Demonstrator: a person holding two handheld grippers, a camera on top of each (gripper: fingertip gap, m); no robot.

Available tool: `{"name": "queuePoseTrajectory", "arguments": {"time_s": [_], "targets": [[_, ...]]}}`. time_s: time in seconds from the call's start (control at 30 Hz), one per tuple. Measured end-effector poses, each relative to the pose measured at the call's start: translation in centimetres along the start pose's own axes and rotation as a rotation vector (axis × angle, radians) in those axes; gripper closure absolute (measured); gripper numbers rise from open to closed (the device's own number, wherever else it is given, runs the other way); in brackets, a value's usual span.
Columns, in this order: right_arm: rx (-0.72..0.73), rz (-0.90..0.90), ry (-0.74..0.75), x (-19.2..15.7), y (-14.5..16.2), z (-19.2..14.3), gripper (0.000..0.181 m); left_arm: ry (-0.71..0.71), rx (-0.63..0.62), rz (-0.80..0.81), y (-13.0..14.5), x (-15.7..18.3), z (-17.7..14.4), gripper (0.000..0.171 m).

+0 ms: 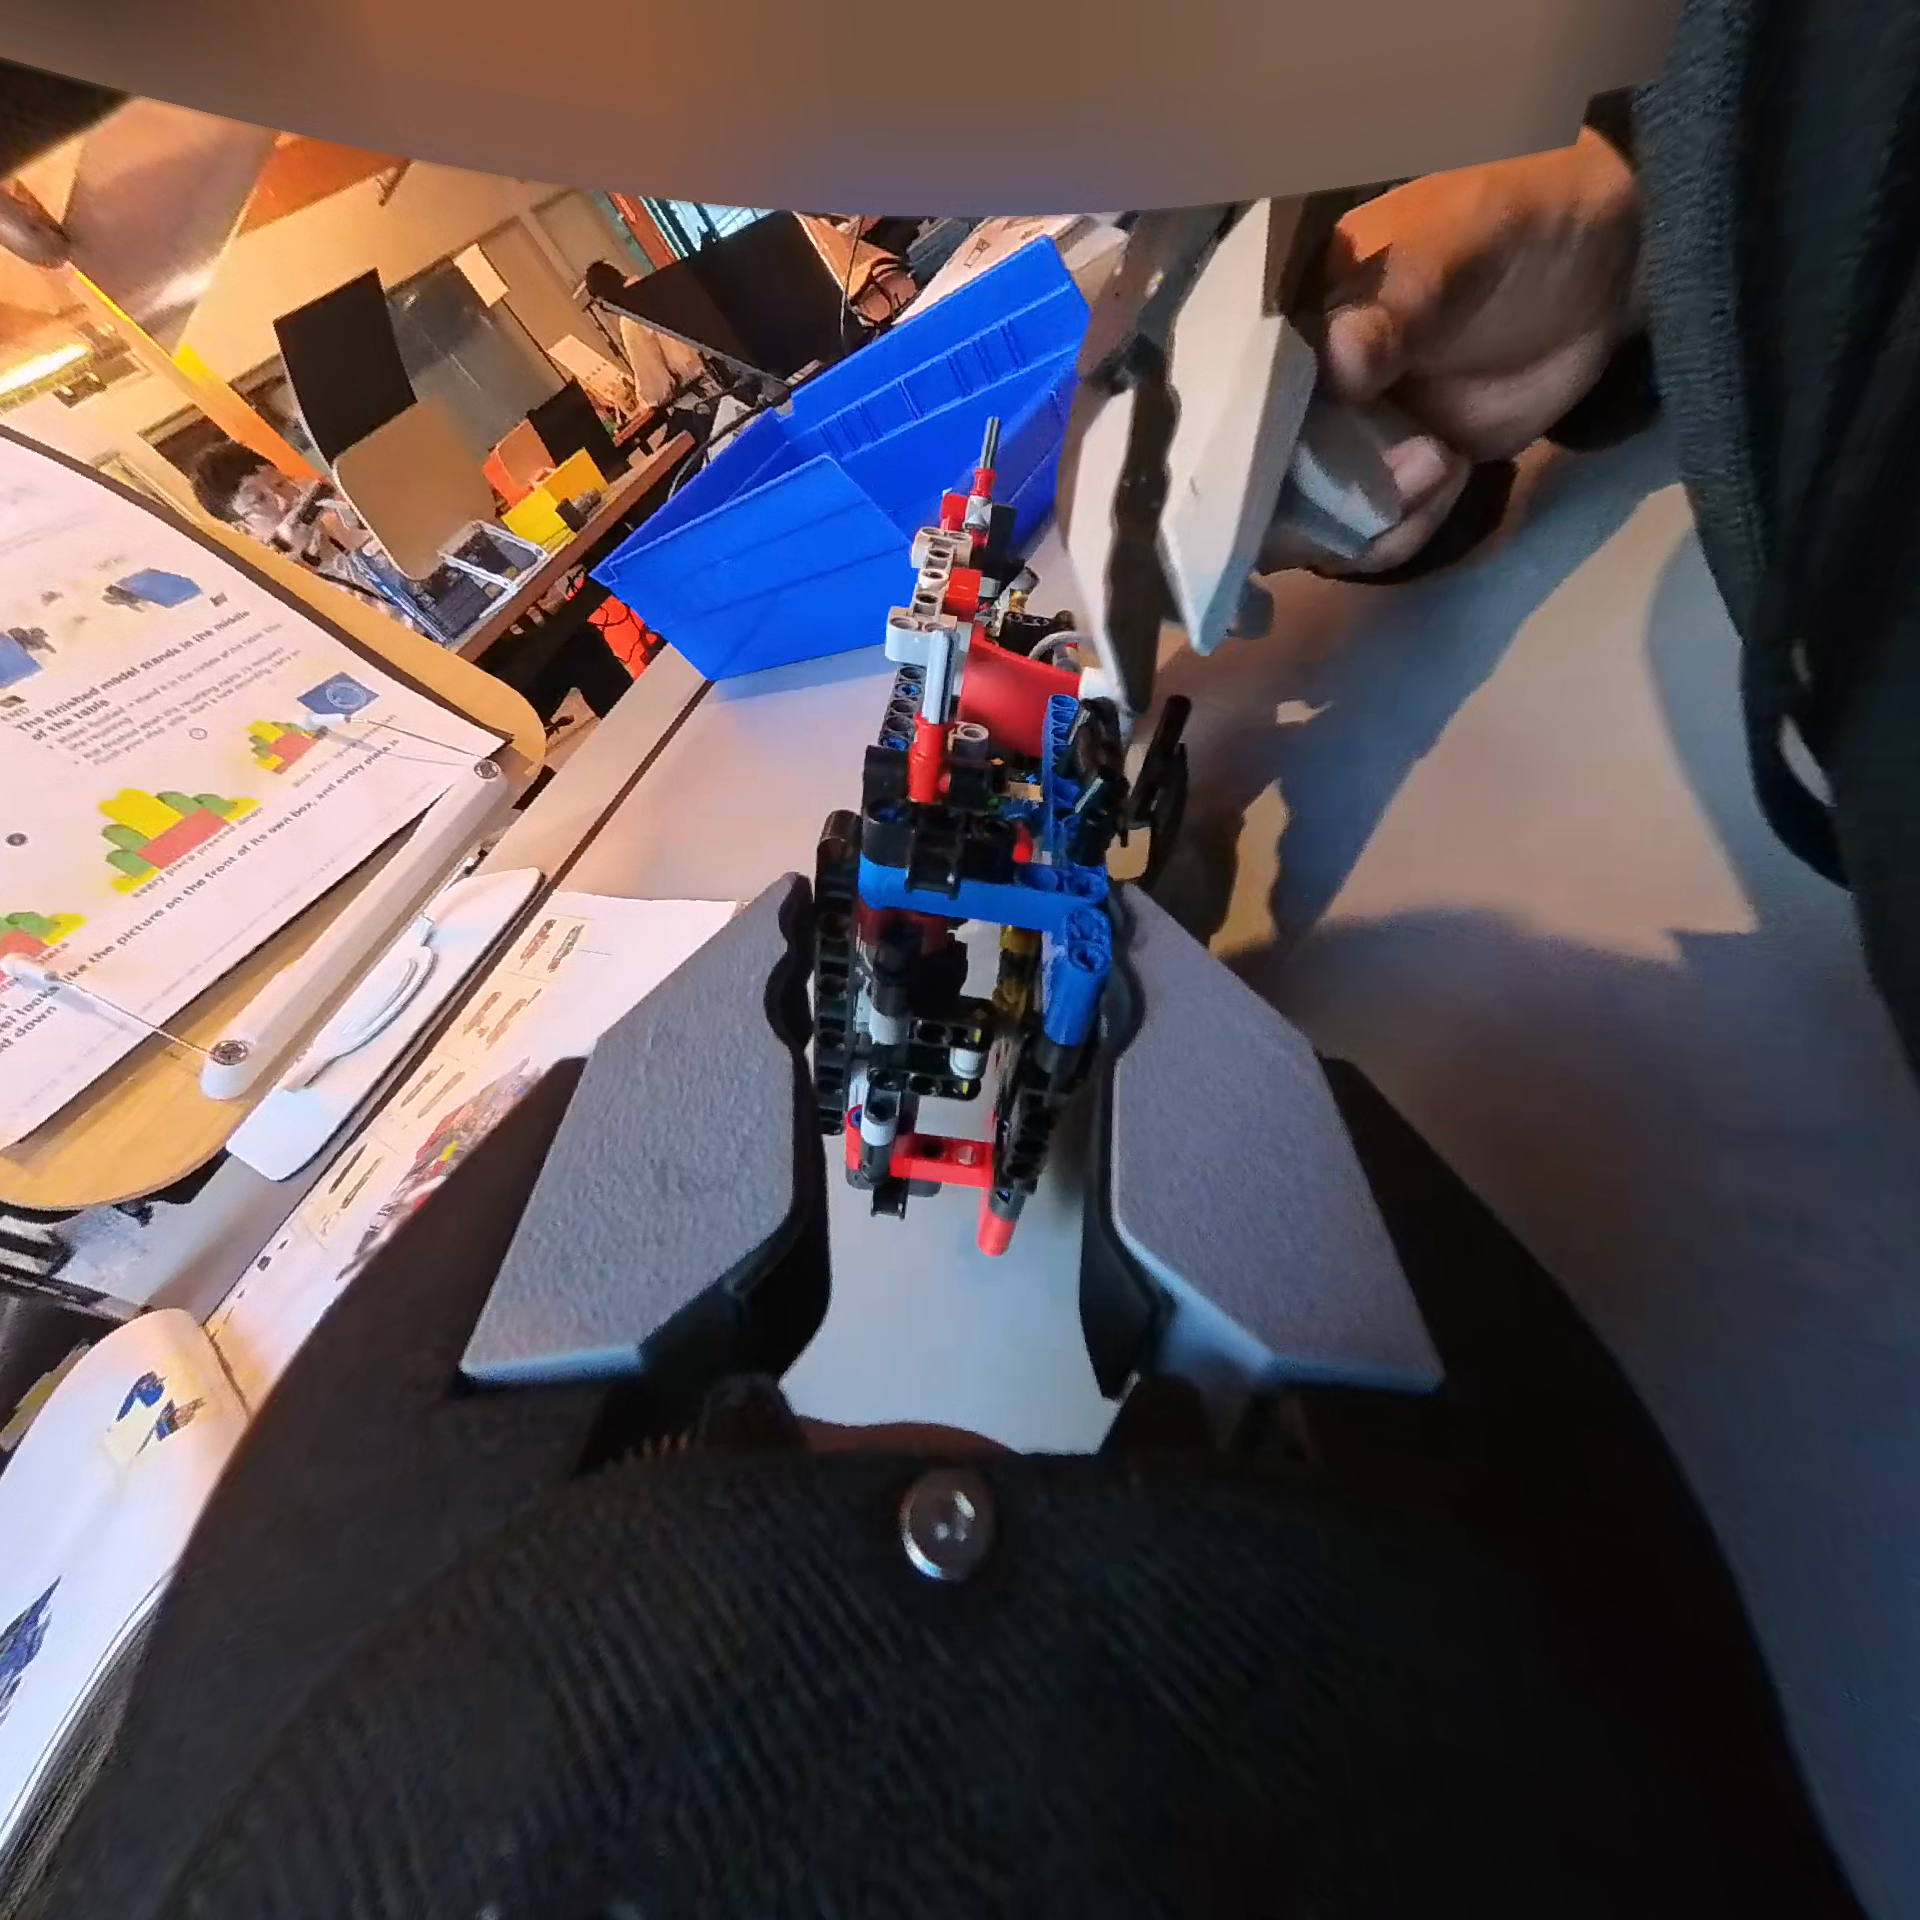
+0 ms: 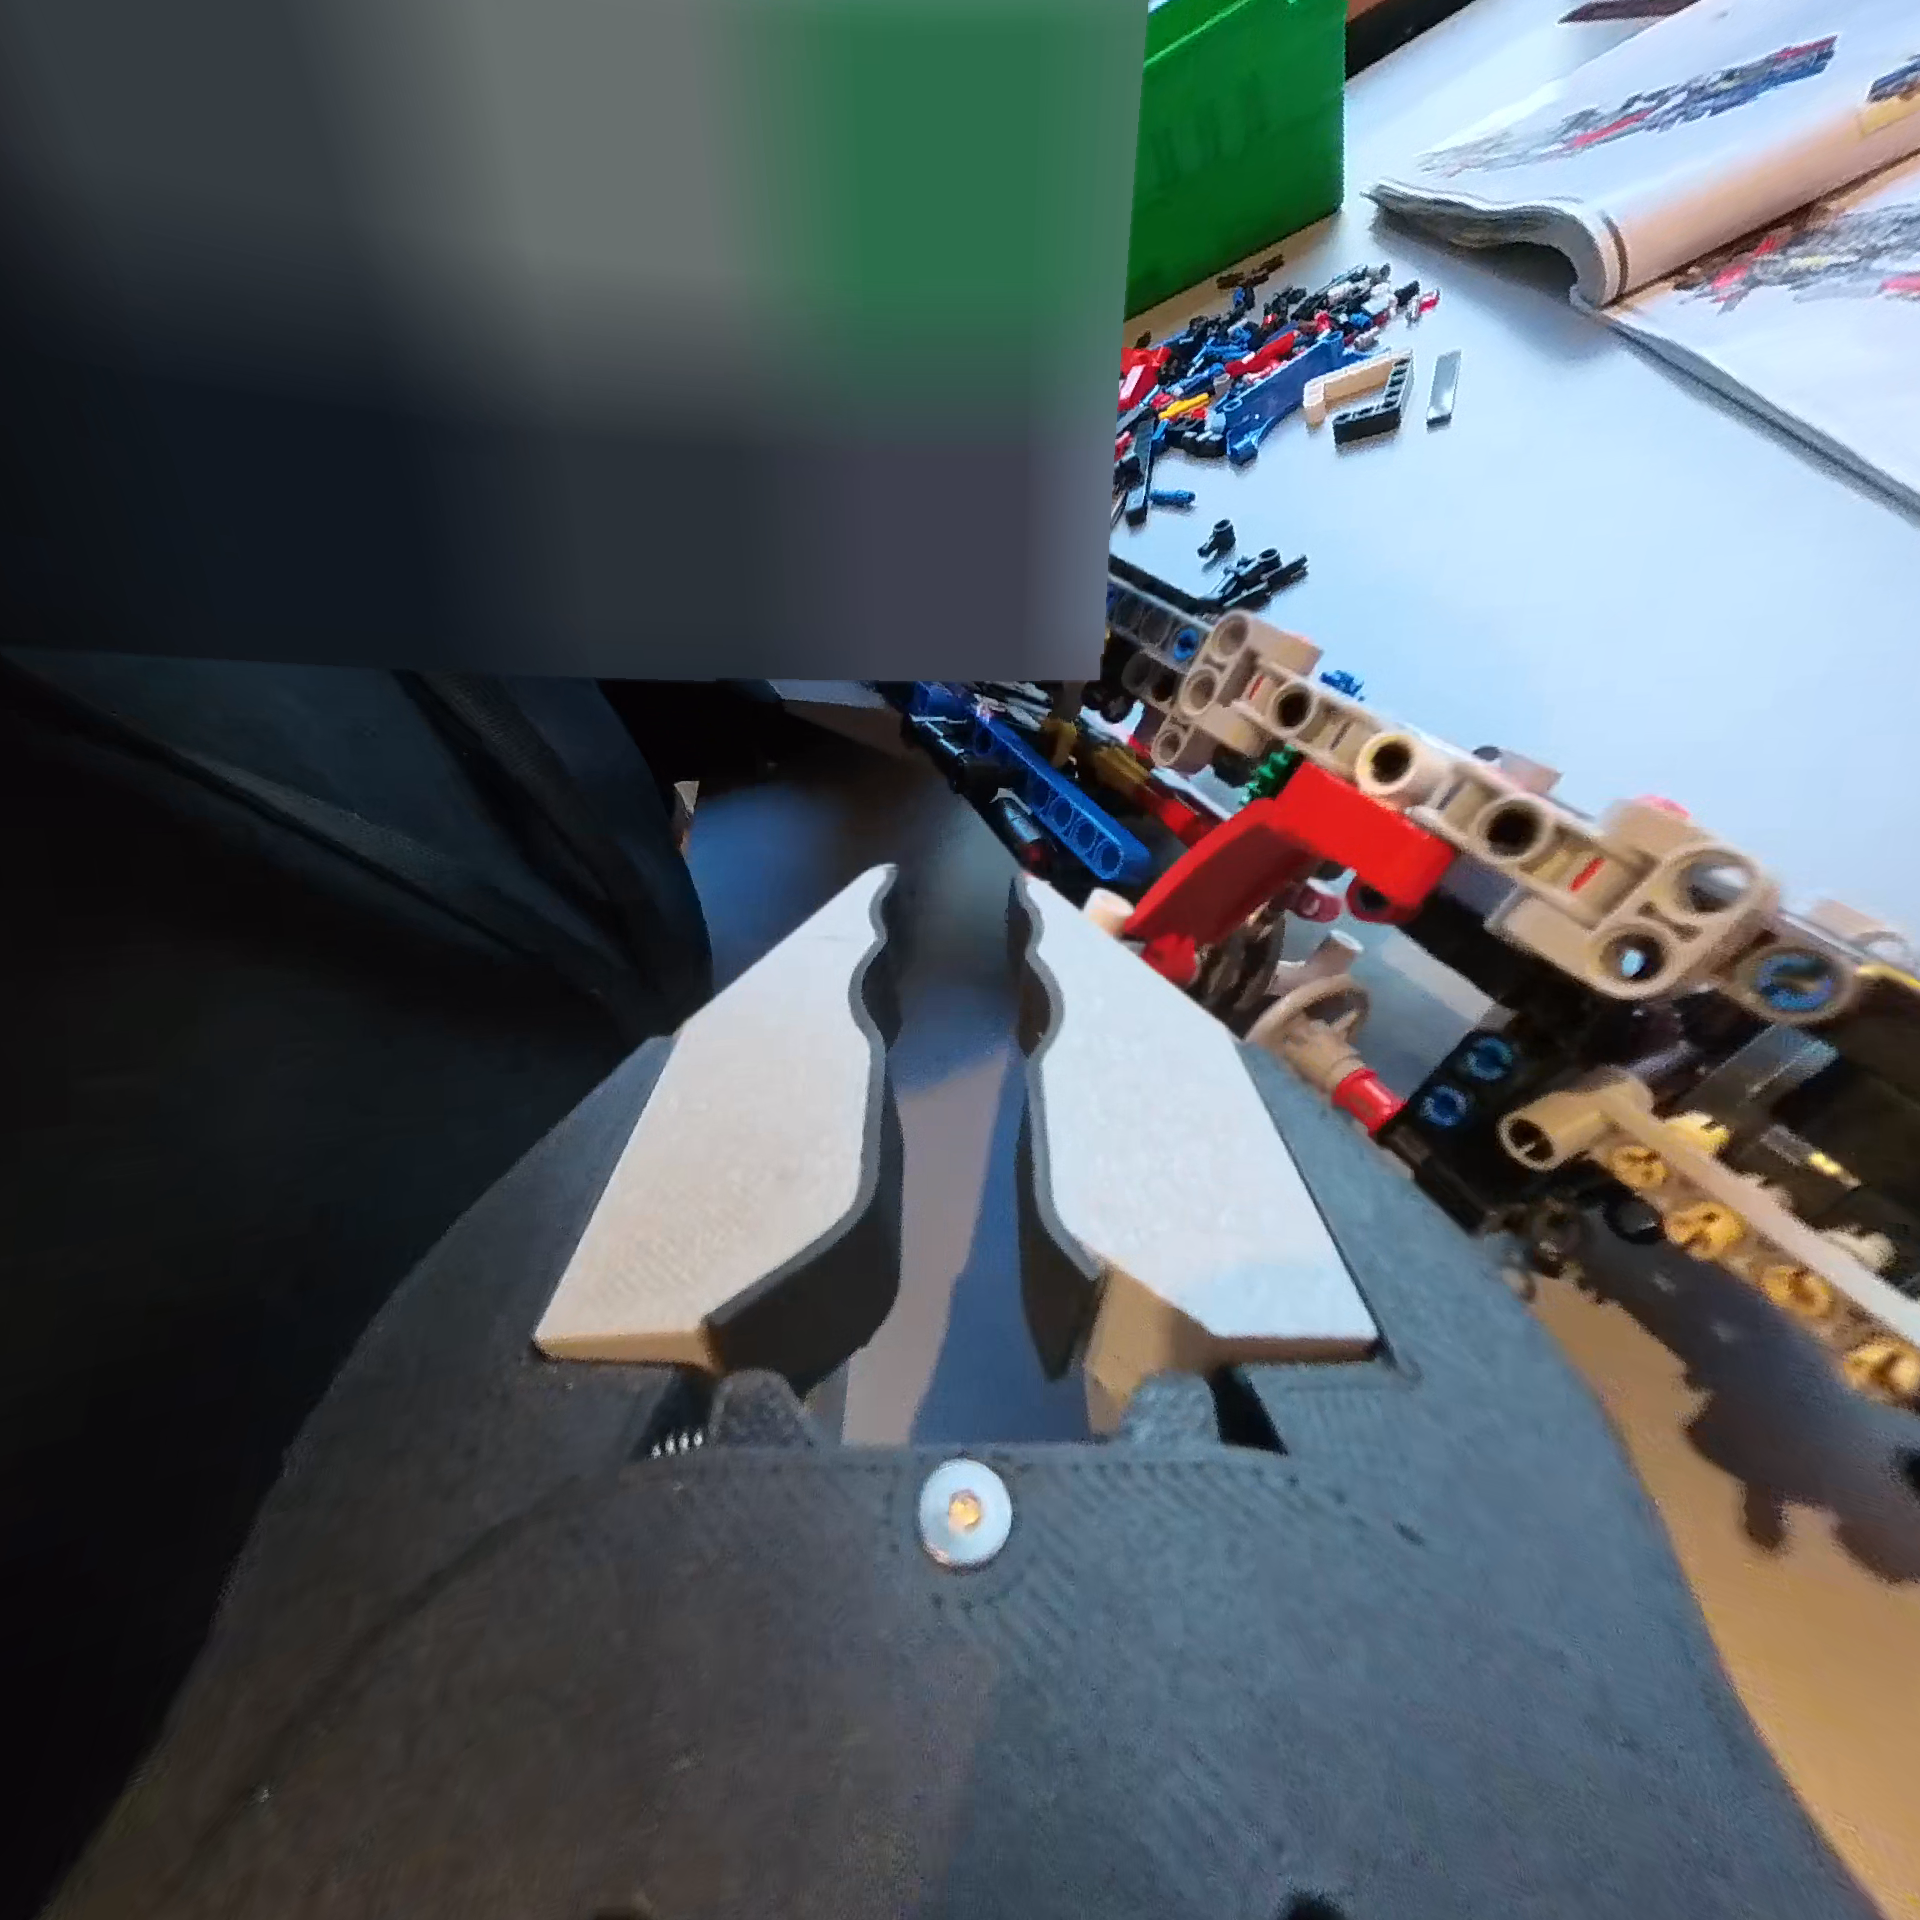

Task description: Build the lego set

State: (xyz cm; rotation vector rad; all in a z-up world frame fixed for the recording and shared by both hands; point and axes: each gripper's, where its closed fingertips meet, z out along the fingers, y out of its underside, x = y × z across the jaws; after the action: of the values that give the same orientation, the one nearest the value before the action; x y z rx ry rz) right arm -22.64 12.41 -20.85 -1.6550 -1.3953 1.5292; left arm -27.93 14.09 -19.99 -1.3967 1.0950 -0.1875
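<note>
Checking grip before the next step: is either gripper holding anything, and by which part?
The left gripper clamps the black, red and blue lego model by its near end's sides. The right gripper holds nothing.

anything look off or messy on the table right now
Nothing looks damaged. Loose lego pieces lie scattered on the table by the green bin, as expected mid-build. The left gripper clamps the lego model; the right gripper is empty, slightly open.

The lego model (image 1: 961, 894) mixes black, red, blue and pale grey parts. Behind it sits a plain blue bin (image 1: 852, 520). A green box (image 2: 1236, 135) stands by multicoloured loose pieces (image 2: 1268, 364).
</note>
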Motion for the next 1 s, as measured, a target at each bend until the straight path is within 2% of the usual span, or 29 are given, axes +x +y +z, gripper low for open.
{"name": "queuePoseTrajectory", "arguments": {"time_s": [0.13, 0.23, 0.33, 0.53, 0.63, 0.8, 1.0], "targets": [[-0.04, -0.052, 0.056, -0.5, 0.8, 0.2, 0.162, -0.012, 0.004, 0.051, -0.1, 0.3, -0.1, 0.119], [-0.037, 0.019, 0.057, -0.8, 1.3, 0.4, 0.162, -0.038, -0.002, 0.099, -0.3, 0.4, -0.2, 0.12], [-0.04, 0.116, 0.033, -1.4, 2.1, 1.0, 0.162, -0.046, -0.001, 0.08, -0.2, 0.2, -0.2, 0.121], [-0.031, 0.068, 0.074, -1.5, 1.9, 1.1, 0.158, -0.044, -0.009, 0.024, -0.2, 0.1, 0.0, 0.121], [-0.042, 0.012, 0.126, -0.8, 1.7, 0.5, 0.156, -0.026, -0.025, -0.116, -0.1, -0.7, 0.3, 0.12], [-0.058, -0.149, 0.25, 1.1, 0.0, -1.5, 0.155, 0.017, -0.038, -0.517, 0.1, -3.8, 0.2, 0.121], [-0.125, -0.552, 0.47, 4.5, -4.4, -2.7, 0.156, 0.096, -0.07, -0.883, 1.2, -5.9, 0.5, 0.121]]}}
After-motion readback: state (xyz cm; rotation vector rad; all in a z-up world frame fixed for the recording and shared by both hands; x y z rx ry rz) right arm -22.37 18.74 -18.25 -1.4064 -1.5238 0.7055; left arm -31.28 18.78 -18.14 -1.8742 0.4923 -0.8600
